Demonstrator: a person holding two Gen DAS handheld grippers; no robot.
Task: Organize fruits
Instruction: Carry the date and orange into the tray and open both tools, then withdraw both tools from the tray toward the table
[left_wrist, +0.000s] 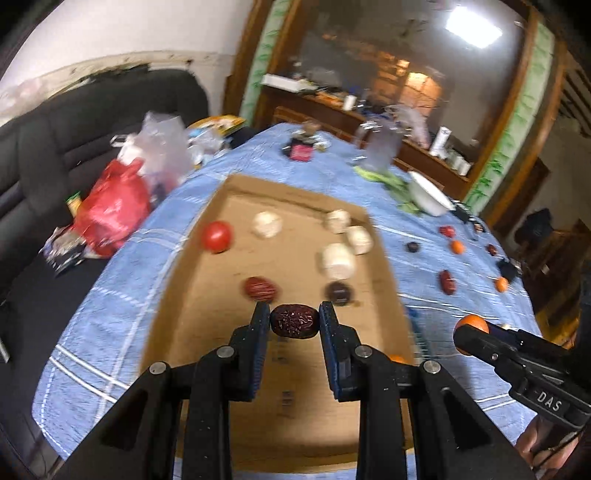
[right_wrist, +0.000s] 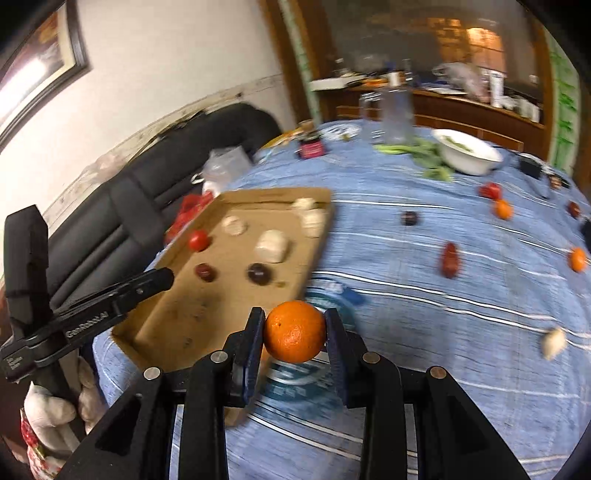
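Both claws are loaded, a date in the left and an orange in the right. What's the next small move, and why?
Probably lower the left claw and release its date into the cardboard tray. That claw already hangs over bare tray floor, near the other dates, while the right claw with the orange is over the blue cloth beside the tray.

Four pale white lumps (left_wrist: 339, 260) are sitting in the cardboard tray (left_wrist: 207, 236), along with one red tomato (left_wrist: 218, 236). Three small oranges (right_wrist: 503, 209) are showing across the blue cloth (right_wrist: 443, 332), one of them gripped.
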